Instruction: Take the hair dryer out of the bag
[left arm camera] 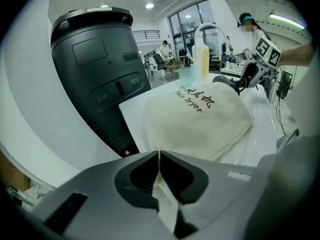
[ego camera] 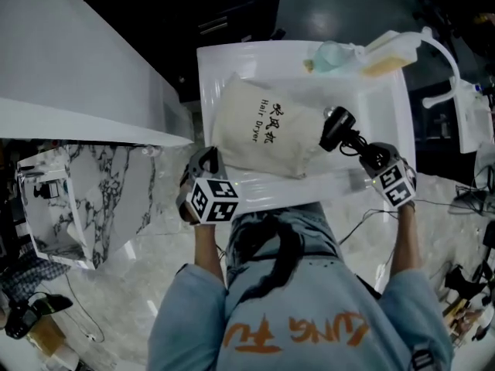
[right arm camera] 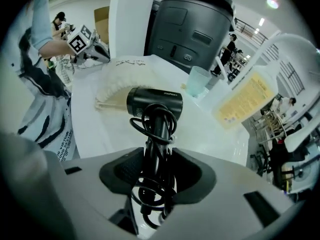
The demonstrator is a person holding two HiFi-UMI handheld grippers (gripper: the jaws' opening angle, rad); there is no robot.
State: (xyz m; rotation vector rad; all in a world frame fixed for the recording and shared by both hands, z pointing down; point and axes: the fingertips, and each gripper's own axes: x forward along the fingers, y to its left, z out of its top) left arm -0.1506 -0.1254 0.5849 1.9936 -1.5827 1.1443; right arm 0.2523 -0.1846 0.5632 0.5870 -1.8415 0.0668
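Bag [left arm camera: 200, 119] edge between left gripper [left arm camera: 159, 156] fingers [left arm camera: 134, 176], in its view alone

It looked to me like a robotics lab hall with a mock washroom built inside it. Just ahead of my right claw [right arm camera: 157, 169] stood a white basin top [right arm camera: 210, 129] with a cup [right arm camera: 198, 81] and a soap bottle [right arm camera: 245, 96]. A tap [left arm camera: 210, 34] arched beyond my left claw [left arm camera: 159, 156]. Far past that claw I saw tall windows [left arm camera: 192, 16], ceiling lamps, and people [left arm camera: 164, 48] at desks. Cables and tools [ego camera: 464, 300] lay on the floor right of my right claw.
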